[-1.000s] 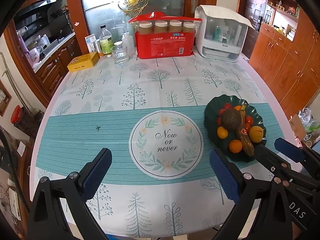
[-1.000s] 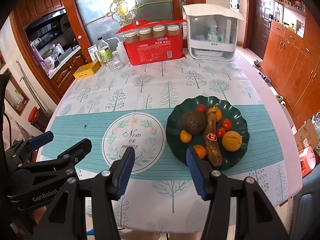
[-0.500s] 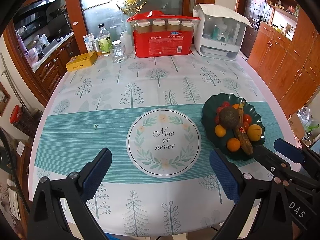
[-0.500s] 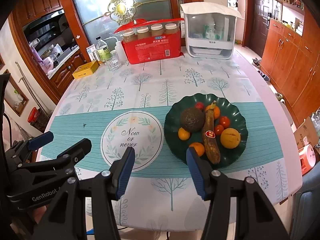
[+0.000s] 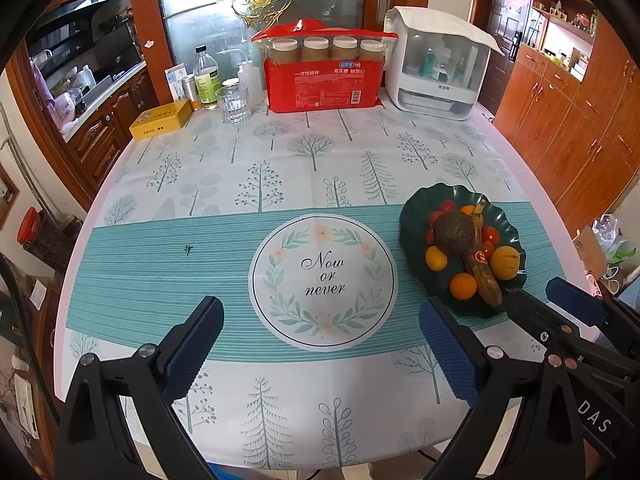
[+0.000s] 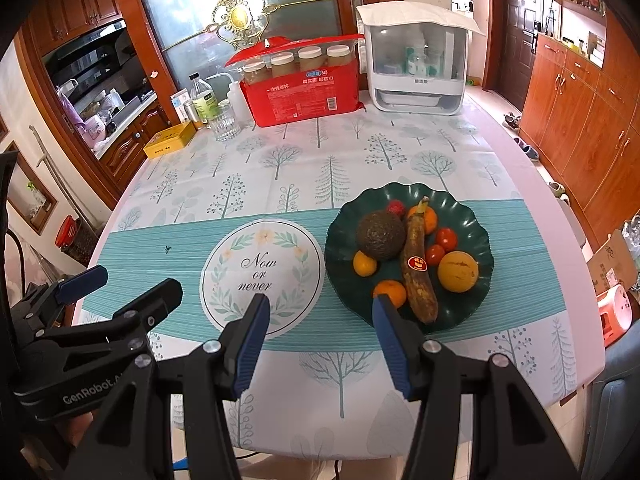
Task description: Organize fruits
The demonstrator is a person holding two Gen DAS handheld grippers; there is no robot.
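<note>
A dark green scalloped plate [image 6: 472, 232] sits on the table at the right and also shows in the left wrist view [image 5: 412, 216]. It holds a dark avocado [image 6: 380, 234], a browned banana [image 6: 418, 276], small oranges [image 6: 390, 292], a yellow round fruit [image 6: 457, 271] and red tomatoes [image 6: 446, 238]. My left gripper [image 5: 320, 336] is open and empty over the near table edge, left of the plate. My right gripper [image 6: 318, 330] is open and empty, just in front of the plate's near left rim.
A round "Now or never" mat [image 5: 322, 280] lies mid-table. At the back stand a red pack of jars [image 5: 324, 76], a white appliance [image 5: 438, 64], a glass [image 5: 234, 104], bottles [image 5: 206, 76] and a yellow tin [image 5: 160, 120]. Wooden cabinets [image 6: 580, 100] line the right.
Both grippers have drawn back slightly toward the near table edge; the plate and table look a little farther away. The jaws stayed open.
</note>
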